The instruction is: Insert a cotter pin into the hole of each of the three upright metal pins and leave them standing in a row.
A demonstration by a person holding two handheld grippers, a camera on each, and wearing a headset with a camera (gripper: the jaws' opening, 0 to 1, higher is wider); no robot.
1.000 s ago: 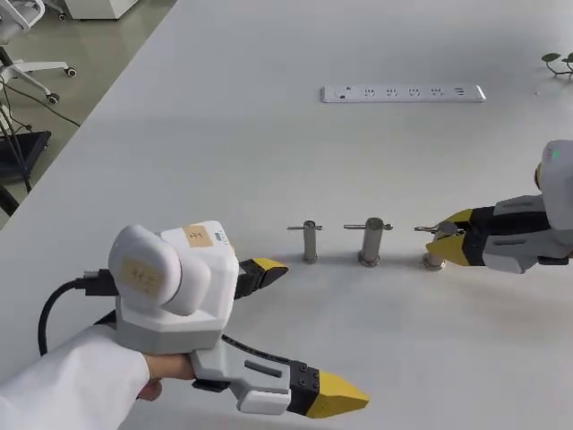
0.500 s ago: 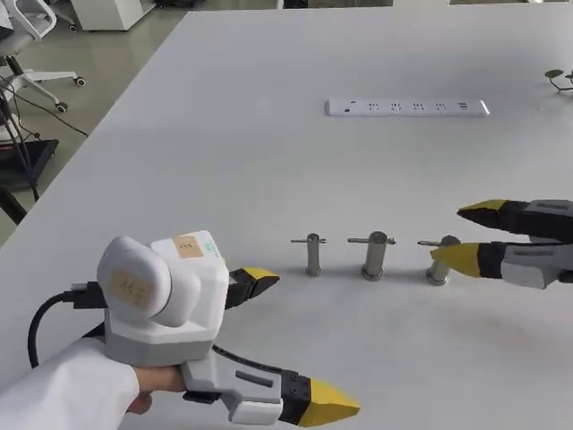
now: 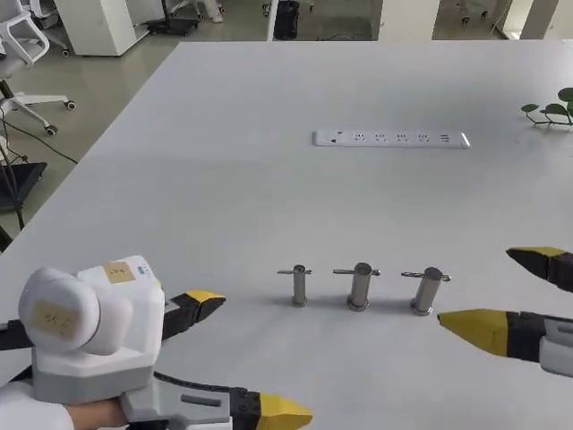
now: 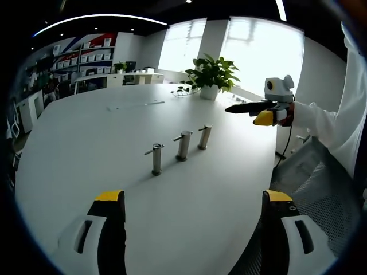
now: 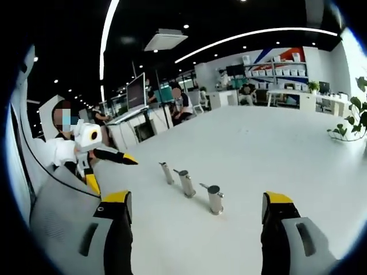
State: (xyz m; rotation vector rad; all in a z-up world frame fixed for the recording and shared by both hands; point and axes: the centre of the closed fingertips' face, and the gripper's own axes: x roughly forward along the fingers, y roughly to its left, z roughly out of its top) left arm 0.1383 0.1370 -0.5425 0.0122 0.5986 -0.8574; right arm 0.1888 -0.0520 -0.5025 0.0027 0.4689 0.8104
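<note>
We find all three pins upright in a row on the counter, a cotter pin through each. Left gripper and right gripper stand clear, fingers spread, holding nothing. We judge nothing outstanding.

Three pins are standing in a row, L to R, mid tabletop: left pin, middle pin, right pin, each w/ a cotter pin sitting crosswise thru its top. Power strip is lying well behind them, plant far right. Left gripper is hovering front-left of the row, right gripper just right of it.
</note>
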